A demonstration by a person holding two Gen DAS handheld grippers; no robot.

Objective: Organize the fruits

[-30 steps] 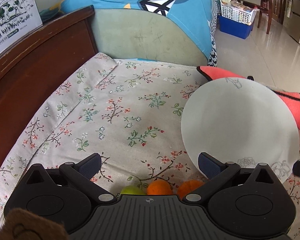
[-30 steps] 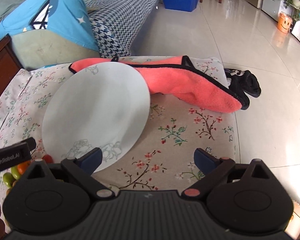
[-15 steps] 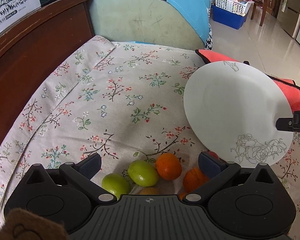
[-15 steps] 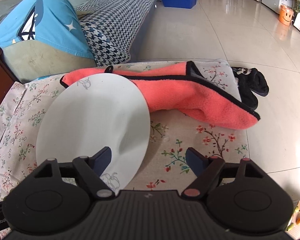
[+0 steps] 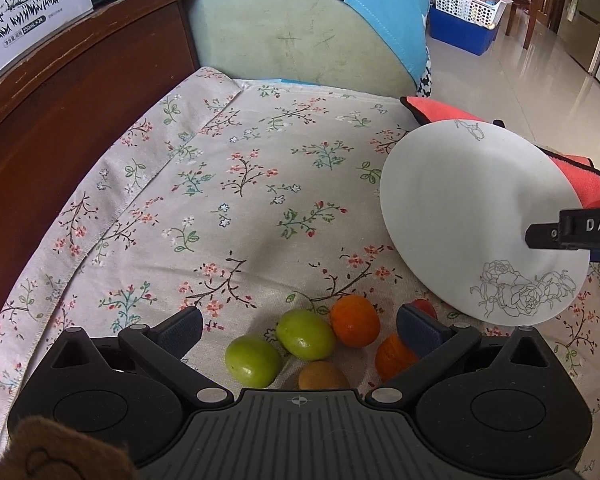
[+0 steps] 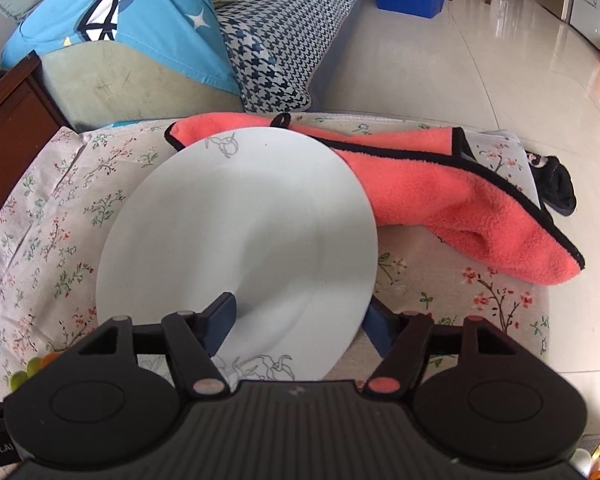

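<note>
Right tool (image 6: 298, 322) jaws, just closing, straddle near rim of round white rose-print plate (image 6: 240, 240), not yet pinching; seat pads squarely. Left tool (image 5: 300, 330) open above green and orange fruits (image 5: 306, 334) beside plate.

Your left gripper (image 5: 299, 325), ribbed black body, dark-blue finger pads (image 5: 182, 326), silver screws; right gripper (image 6: 298, 318), salmon-pink screws, white lettering.
</note>
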